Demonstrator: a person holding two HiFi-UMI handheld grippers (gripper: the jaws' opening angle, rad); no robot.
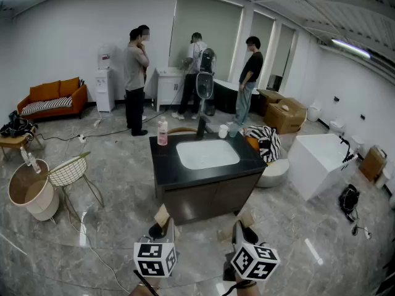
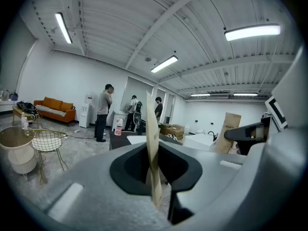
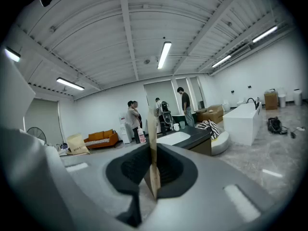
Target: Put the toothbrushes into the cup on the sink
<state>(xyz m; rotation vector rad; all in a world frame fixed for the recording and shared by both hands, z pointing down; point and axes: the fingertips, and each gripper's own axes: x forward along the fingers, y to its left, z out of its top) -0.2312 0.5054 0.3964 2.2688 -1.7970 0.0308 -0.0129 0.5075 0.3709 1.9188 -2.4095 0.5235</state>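
We are facing the sink from a distance. The left gripper (image 1: 159, 226) and right gripper (image 1: 242, 227) are sitting at bottom centre, their fingers (image 2: 152, 143) pressed shut, tan pads flat together and empty. The smooth white cup (image 1: 223, 131) is standing behind the glossy basin (image 1: 207, 154), centre frame. We cannot make out any toothbrushes from here, so we judge we should be approaching and locating them before opening.

Head view looks down on the distant sink counter (image 1: 163, 165); both gripper views face it nearly level.
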